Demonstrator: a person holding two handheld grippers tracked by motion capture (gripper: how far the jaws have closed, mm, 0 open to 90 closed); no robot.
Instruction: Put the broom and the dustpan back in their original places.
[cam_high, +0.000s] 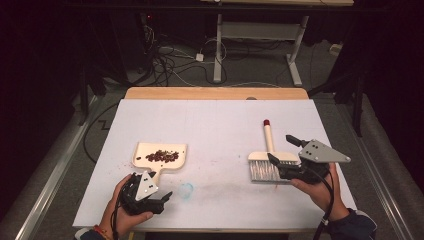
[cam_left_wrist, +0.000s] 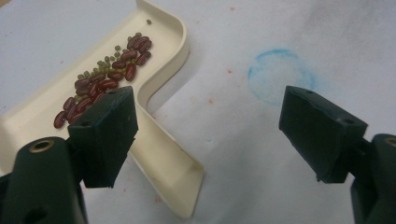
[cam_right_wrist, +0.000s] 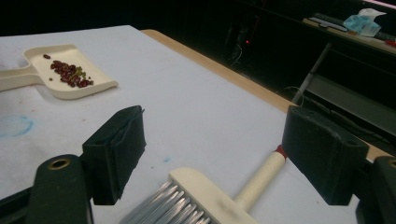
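Observation:
A cream dustpan (cam_high: 172, 149) lies at the table's left front and holds a small heap of red and green beans (cam_high: 162, 156). My left gripper (cam_high: 161, 187) hovers open just in front of it, its left jaw over the dustpan handle (cam_left_wrist: 163, 154) in the left gripper view, with the beans (cam_left_wrist: 107, 79) beyond. A cream hand brush (cam_high: 270, 150) with grey bristles and a red-tipped handle lies flat at the right. My right gripper (cam_high: 283, 150) stands open above the brush head (cam_right_wrist: 196, 196), and the brush handle (cam_right_wrist: 259, 179) runs between the jaws, untouched.
A faint blue ring (cam_high: 186, 190) marks the white table cover (cam_high: 220, 125) near the front, to the right of the left gripper (cam_left_wrist: 208, 100). The wooden far edge (cam_high: 215, 93) borders a dark floor with cables and a desk frame.

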